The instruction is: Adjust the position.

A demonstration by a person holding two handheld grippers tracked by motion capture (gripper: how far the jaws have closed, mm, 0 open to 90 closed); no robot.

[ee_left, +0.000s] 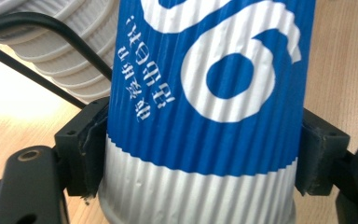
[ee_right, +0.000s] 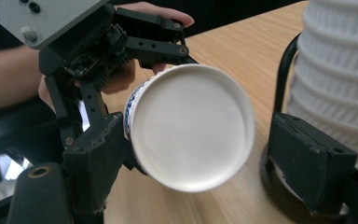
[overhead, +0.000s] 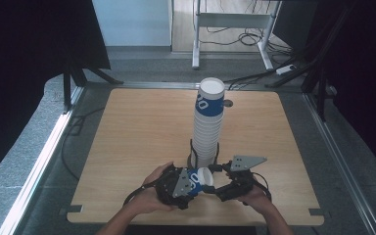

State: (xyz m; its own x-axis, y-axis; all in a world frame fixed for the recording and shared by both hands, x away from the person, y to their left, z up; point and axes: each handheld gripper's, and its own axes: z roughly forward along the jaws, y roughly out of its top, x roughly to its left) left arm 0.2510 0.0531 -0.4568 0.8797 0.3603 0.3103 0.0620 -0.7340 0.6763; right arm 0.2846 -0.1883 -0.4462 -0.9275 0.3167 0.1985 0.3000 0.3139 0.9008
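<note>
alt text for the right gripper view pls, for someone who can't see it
A blue-and-white paper cup lies on its side, white round end toward the camera, clamped by the left gripper. The right gripper stands open around that end, its right pad clear of it. A stack of white ribbed cups stands at right on the wooden table.

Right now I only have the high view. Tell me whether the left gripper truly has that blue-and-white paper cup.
Observer: Yes. In the left gripper view both pads of the left gripper press the ribbed paper cup where blue meets white.
Operator: Report the right gripper's jaws.
Observer: Open. In the right gripper view the right gripper faces the cup's white base, and one pad stands clear of it, beside the stack of cups.
</note>
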